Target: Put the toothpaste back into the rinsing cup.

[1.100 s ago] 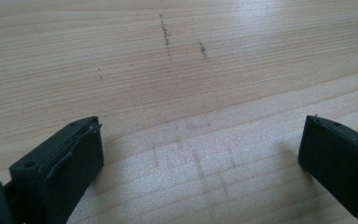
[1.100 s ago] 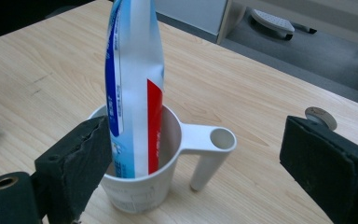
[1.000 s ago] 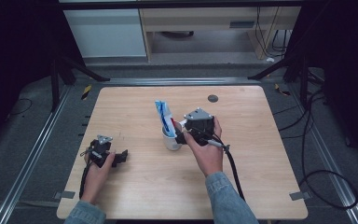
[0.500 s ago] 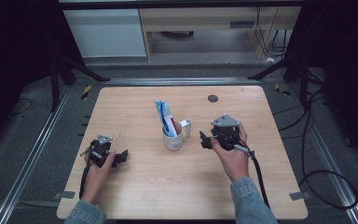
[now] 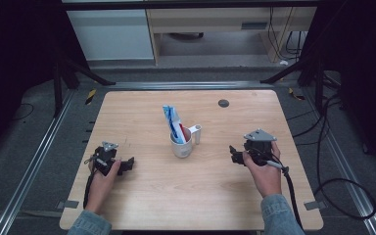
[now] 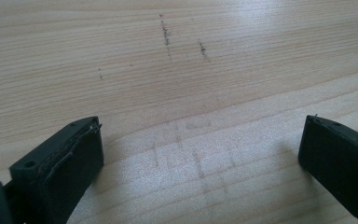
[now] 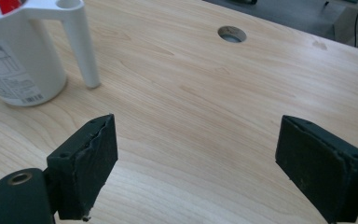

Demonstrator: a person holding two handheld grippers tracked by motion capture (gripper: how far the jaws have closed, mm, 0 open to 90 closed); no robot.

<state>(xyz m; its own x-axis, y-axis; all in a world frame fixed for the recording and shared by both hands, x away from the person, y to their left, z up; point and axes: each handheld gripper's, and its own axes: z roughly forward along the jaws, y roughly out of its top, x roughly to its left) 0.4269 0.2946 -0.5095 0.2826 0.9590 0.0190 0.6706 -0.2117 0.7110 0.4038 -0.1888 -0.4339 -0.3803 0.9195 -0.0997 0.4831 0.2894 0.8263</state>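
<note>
White mug (image 5: 181, 145) upright; hand-held grippers agape.

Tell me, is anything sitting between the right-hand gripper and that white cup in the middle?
Nothing visible is. Bare wooden table lies between the right gripper and the white cup, whose handle points that way. Its jaws stand open and empty, apart from the cup.

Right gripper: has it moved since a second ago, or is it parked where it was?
Yes. The right gripper has drawn back from the white cup toward the table's right side, and now sits well clear of it, jaws open and empty.
</note>
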